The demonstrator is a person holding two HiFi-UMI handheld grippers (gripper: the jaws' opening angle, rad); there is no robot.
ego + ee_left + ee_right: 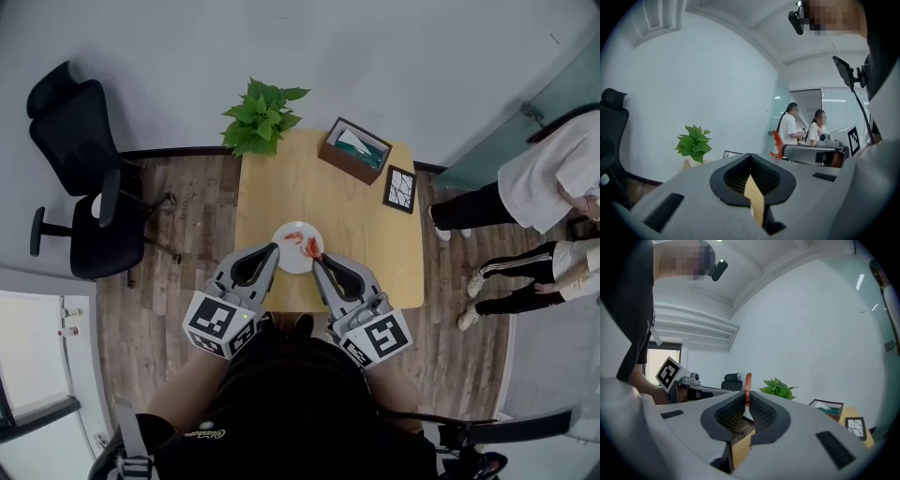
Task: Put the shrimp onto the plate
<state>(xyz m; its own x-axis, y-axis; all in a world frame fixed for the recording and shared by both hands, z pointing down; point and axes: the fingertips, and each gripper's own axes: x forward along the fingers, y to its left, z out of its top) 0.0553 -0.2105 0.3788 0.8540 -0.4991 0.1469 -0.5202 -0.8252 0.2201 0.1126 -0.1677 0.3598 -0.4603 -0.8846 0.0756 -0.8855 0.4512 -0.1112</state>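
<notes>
A white plate (294, 260) sits near the front edge of the wooden table (281, 178), with one orange shrimp (293, 236) lying on it. My right gripper (314, 255) hangs over the plate's right rim, shut on a second shrimp (313, 247). In the right gripper view that shrimp (748, 380) stands upright, pinched between the tips of the right gripper (746, 394). My left gripper (275, 248) is at the plate's left rim with its jaws together and nothing in them (750, 154). The left gripper view shows the held shrimp (776, 143) off to the right.
At the table's back stand a potted plant (261, 114), a tissue box (354, 148) and a small picture frame (400, 188). A black office chair (80, 178) is on the floor at left. Two people (544, 178) stand at right.
</notes>
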